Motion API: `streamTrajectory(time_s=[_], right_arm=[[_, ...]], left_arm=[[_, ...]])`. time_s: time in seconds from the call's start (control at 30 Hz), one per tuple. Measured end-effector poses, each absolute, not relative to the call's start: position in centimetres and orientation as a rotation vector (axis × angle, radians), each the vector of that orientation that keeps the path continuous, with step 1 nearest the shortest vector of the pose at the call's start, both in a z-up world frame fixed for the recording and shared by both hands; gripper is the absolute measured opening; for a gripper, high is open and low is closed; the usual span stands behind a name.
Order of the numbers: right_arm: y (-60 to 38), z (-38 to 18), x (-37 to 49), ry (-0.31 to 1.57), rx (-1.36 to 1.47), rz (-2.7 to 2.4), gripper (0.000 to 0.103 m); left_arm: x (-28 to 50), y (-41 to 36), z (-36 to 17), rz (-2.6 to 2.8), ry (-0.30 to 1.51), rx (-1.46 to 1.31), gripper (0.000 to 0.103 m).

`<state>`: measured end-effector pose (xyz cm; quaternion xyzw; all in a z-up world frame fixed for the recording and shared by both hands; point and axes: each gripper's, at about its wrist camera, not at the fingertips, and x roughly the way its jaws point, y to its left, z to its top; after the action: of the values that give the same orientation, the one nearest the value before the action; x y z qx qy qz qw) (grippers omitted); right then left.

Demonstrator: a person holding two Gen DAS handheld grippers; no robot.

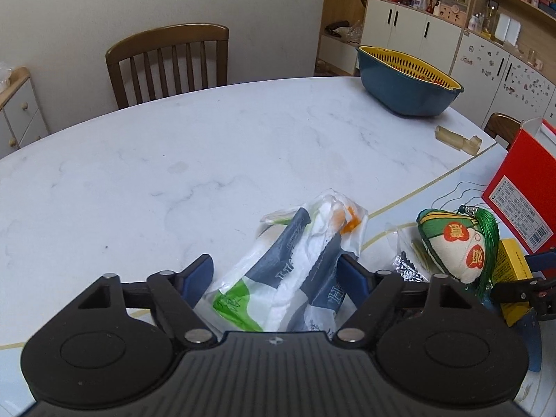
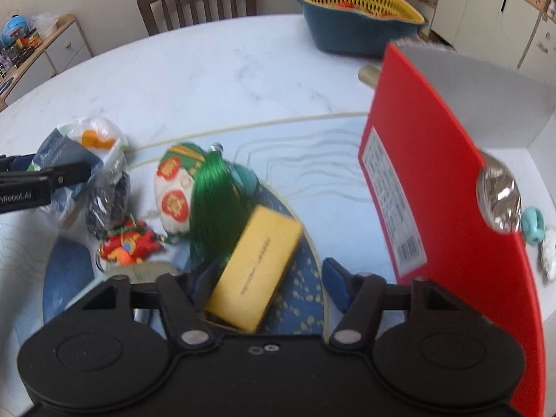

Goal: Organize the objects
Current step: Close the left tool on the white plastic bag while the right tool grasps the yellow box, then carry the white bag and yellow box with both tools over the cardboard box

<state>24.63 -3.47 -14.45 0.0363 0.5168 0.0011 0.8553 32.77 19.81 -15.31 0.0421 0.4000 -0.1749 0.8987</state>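
A white marble bench (image 1: 173, 146) carries a scatter of small things near its front edge. The left gripper (image 1: 276, 271) points down at a crumpled plastic bag (image 1: 295, 260) printed in white, grey, green and orange. Its blue fingers (image 1: 199, 271) stand apart on either side of the bag; the right one seems to touch the plastic, the left one shows a gap.

Just right of the bag lies a green and cream stuffed charm (image 1: 451, 243) with a green tassel, and between them a small dark foil packet (image 1: 406, 267).

The right gripper (image 2: 271, 278) hovers over a yellow box (image 2: 257, 271) resting on a blue patterned disc (image 2: 299, 299). Its fingers (image 2: 335, 283) are apart; the left one is close against the box, but blur hides whether it presses. The right one is clear of it.

A tall red box (image 2: 434, 180) stands open to the right. A blue and yellow strainer basket (image 1: 399, 93) sits at the far edge, well apart. A red ornament (image 2: 128, 243) lies near the charm.
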Motion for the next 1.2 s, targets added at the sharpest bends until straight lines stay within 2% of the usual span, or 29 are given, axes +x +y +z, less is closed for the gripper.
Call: streamTrajectory(time_s=[0.07,0.13,0.2,0.33,0.6,1.2], right_arm=[[-3.6,-14.5,24.4,1.079,0.070,0.007,0.057],[-3.7,-14.4,24.3,1.074,0.073,0.018,0.048],[-3.7,-14.3,24.3,1.074,0.077,0.034,0.040],[-3.8,-14.2,24.2,1.080,0.081,0.056,0.030],[-4.0,-13.3,23.5,1.075,0.069,0.086,0.028],[-4.4,-7.0,18.6,0.989,0.059,0.239,0.028]], left_arm=[[32.9,19.8,-15.4,-0.370,0.838,0.081,0.065],[32.8,19.8,-15.4,-0.375,0.837,0.075,0.061],[32.7,19.8,-15.3,-0.384,0.837,0.069,0.050],[32.2,19.6,-15.1,-0.382,0.837,0.059,0.038],[30.9,19.9,-14.2,-0.347,0.845,0.027,0.025],[22.1,18.2,-7.7,-0.290,0.807,-0.102,0.024]])
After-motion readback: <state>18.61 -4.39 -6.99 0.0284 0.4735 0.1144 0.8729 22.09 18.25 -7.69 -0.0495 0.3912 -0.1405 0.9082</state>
